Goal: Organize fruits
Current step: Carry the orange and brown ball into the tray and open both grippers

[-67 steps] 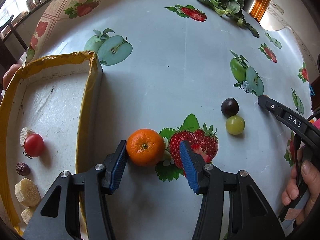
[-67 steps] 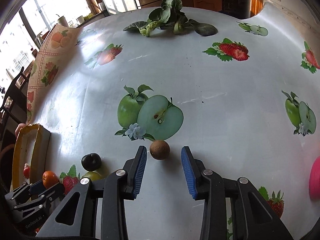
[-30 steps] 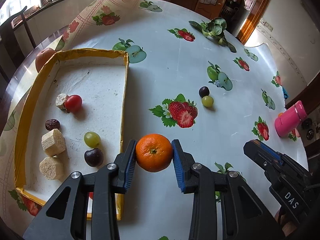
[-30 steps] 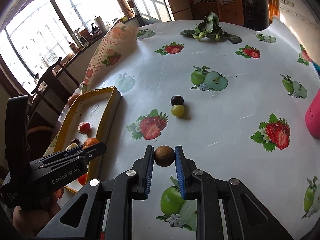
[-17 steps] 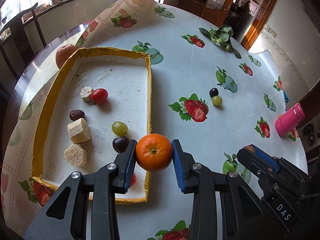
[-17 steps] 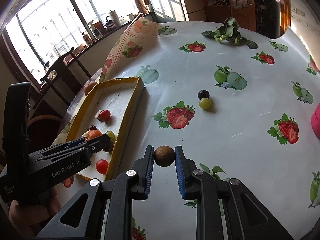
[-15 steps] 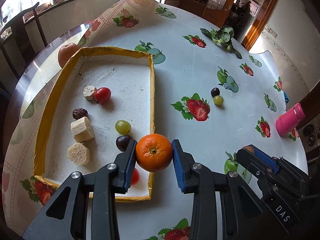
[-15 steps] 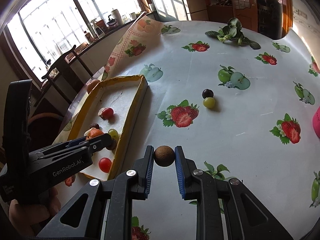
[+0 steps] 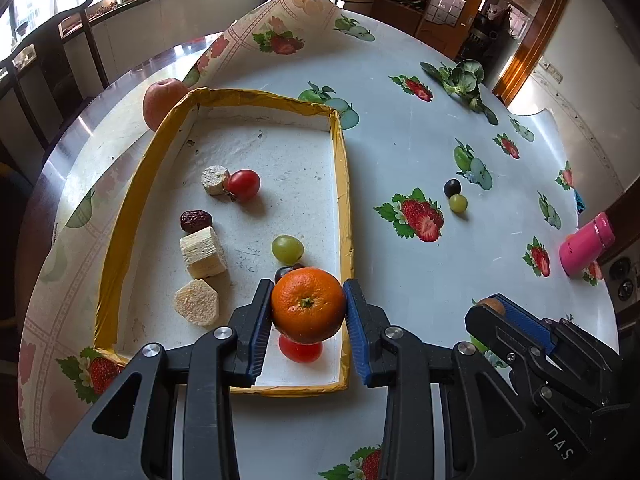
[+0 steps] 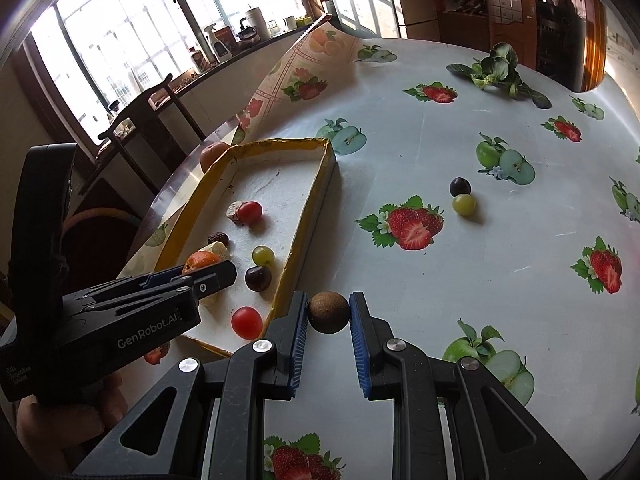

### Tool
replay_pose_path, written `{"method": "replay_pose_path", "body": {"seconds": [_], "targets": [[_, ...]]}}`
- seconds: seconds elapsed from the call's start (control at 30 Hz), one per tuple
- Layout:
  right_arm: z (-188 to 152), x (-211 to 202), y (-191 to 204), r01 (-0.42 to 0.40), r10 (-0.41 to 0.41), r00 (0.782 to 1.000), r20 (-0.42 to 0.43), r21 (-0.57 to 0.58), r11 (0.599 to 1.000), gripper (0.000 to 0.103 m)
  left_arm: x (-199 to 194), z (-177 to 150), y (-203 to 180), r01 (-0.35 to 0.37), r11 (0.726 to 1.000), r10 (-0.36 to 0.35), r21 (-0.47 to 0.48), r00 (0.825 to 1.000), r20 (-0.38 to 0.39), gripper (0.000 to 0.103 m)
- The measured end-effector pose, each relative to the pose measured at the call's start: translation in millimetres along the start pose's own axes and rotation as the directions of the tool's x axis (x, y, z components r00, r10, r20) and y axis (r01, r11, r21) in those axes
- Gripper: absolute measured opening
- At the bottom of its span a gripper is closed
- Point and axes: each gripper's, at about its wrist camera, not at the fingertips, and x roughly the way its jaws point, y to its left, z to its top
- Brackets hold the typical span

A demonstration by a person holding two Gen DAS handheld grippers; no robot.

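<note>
My left gripper (image 9: 307, 307) is shut on an orange (image 9: 308, 305) and holds it above the near right corner of a yellow-rimmed white tray (image 9: 343, 184). The tray holds a red tomato (image 9: 243, 185), a green grape (image 9: 287, 249), a date (image 9: 195, 220), pale cut chunks (image 9: 202, 253) and another red tomato (image 9: 301, 349) under the orange. My right gripper (image 10: 328, 313) is shut on a small brown round fruit (image 10: 328, 312), held just right of the tray's near corner (image 10: 296, 264). A dark grape (image 10: 460, 186) and a green grape (image 10: 464, 204) lie on the tablecloth.
A pink bottle (image 9: 587, 244) lies at the table's right edge. Leafy greens (image 10: 496, 69) lie at the far side. An apple (image 9: 163, 97) sits behind the tray's far left corner. The tablecloth is folded up at the back (image 10: 312, 60).
Both grippers closed on their fruits and lifted them off the table. They have moved left toward the tray, and the orange now hangs over the tray's near right corner.
</note>
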Motion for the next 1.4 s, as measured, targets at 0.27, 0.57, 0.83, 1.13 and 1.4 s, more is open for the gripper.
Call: {"method": "replay_pose_path", "body": {"seconds": [0.27,0.57,0.83,1.13,1.4], "targets": [[1.1,8.0,11.5,-0.009,0.009,1.000,-0.008,-0.011,1.000,0.021,2.6,1.7,12.5,-0.001,1.000,0.001,-0.010,1.000,-0.004,0.032],[3.1,19.3,18.3,-0.018,0.018,1.000,-0.021,-0.012,1.000,0.021,9.8,4.5,26.0,-0.006,1.000,0.006,-0.021,1.000,-0.019,0.032],[6.6,31.4,25.7,-0.029,0.029,0.999,-0.035,-0.014,0.999,0.021,18.2,8.5,36.1,-0.009,1.000,0.008,-0.030,0.999,-0.032,0.032],[21.9,50.3,36.2,-0.044,0.043,0.998,-0.042,-0.024,0.999,0.021,29.4,23.5,51.3,-0.014,0.999,0.012,-0.043,0.999,-0.039,0.032],[51.9,70.9,47.7,-0.060,0.059,0.998,-0.031,-0.034,0.998,0.021,40.0,57.1,67.0,-0.016,0.998,0.015,-0.064,1.000,-0.022,0.032]]}}
